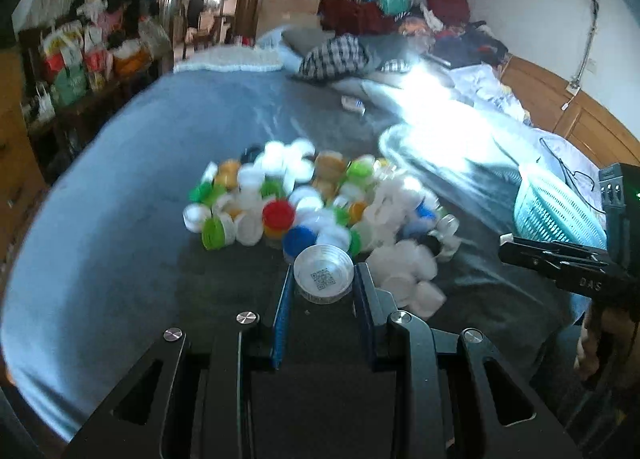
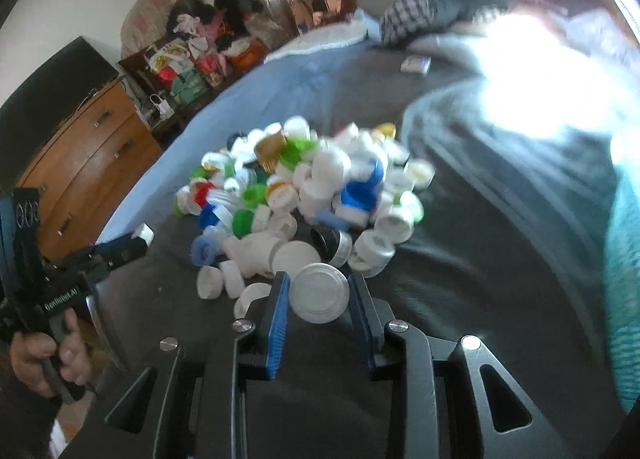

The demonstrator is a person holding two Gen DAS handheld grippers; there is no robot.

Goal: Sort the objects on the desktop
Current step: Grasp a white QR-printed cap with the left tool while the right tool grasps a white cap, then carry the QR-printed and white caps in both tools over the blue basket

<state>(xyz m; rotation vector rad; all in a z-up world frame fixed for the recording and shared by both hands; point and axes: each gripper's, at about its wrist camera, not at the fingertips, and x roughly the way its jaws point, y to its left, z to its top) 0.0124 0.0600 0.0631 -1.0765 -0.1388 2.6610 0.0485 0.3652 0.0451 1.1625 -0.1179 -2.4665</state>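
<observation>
A heap of plastic bottle caps, mostly white with green, blue, orange and red ones, lies on the grey bedspread. My left gripper is shut on a white cap that faces inside up, with a printed code square in it, held just in front of the heap. The right wrist view shows the same heap. My right gripper is shut on a white cap with its flat top toward the camera, at the heap's near edge. Each gripper shows in the other's view: the right gripper, the left gripper.
A teal mesh basket stands right of the heap, and a shiny bowl sits behind it in strong glare. A small white packet lies farther back. Clothes are piled at the bed's far end. A wooden dresser is to the left. A hand grips the left handle.
</observation>
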